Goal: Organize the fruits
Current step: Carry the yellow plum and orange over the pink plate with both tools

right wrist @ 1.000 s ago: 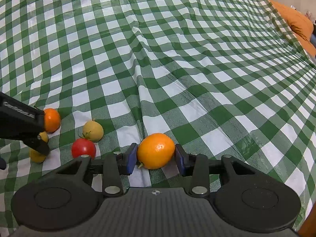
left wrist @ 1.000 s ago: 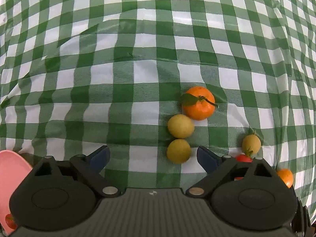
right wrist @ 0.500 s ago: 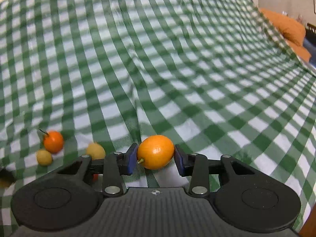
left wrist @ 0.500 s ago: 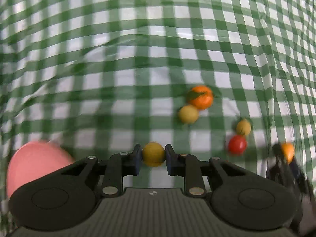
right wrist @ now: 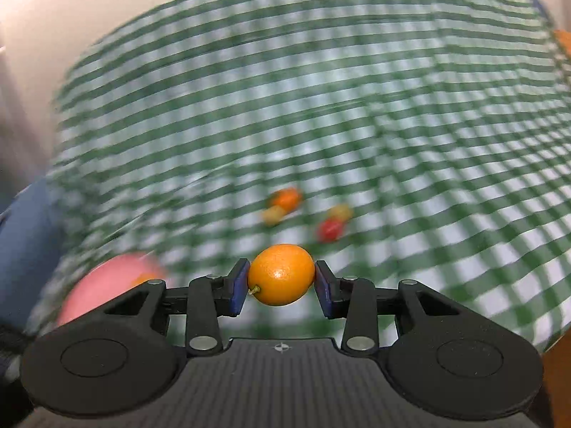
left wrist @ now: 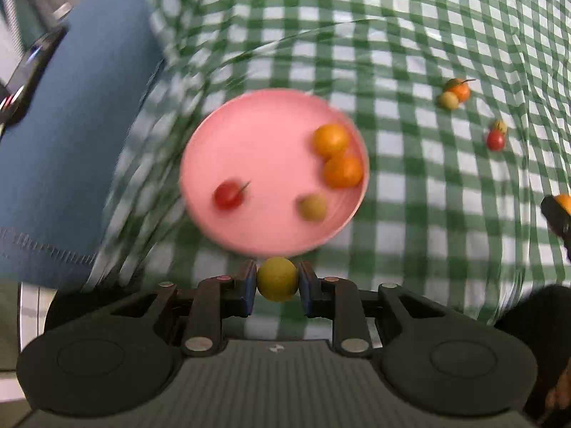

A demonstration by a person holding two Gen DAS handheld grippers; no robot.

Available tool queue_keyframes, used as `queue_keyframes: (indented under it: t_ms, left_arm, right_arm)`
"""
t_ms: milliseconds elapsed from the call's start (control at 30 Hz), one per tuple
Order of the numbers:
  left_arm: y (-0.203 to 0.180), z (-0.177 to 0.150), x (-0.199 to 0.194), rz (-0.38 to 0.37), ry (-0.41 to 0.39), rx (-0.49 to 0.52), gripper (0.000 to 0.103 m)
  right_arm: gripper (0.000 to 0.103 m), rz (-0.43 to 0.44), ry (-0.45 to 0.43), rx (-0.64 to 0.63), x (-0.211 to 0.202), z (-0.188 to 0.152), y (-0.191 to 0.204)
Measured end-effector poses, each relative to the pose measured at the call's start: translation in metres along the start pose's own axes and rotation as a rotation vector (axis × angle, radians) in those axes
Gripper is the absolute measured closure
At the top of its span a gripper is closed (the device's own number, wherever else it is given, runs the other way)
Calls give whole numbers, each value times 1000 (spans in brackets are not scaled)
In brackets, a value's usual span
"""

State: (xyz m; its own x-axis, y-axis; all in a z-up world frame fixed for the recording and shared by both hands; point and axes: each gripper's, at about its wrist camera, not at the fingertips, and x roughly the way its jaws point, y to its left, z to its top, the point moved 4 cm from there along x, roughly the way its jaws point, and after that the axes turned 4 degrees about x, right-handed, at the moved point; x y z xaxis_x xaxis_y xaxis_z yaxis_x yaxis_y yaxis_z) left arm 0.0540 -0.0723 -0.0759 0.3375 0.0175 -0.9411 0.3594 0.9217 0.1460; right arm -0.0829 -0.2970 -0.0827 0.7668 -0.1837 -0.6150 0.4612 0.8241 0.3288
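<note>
Left claw (left wrist: 277, 280) clamped on a yellow fruit (left wrist: 277, 279), just at the near rim of the pink plate (left wrist: 257, 135). Plate holds two oranges (left wrist: 332, 139), a tomato (left wrist: 228, 195) and a yellowish fruit (left wrist: 313, 207). Right claw (right wrist: 282, 280) clamped on an orange kumquat (right wrist: 282, 274), above the checked cloth (right wrist: 357, 107). Four loose fruits on the cloth beyond: leafy orange (left wrist: 459, 89), yellow one touching it, red tomato (left wrist: 495, 140), small yellow one beside it. Both views blurred.
</note>
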Motion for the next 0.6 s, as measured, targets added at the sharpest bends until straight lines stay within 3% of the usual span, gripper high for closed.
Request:
queue_keyframes:
  t_ms: [200,600]
  left_arm:
    - [39,-46,-21,14,-76,-37,75]
    - [64,-72,-48,-60,-172,-122,75]
  right_arm:
    - [62,109,38,-133,-36,-24,59]
    - [62,90,-2,-255,-74,-34,100]
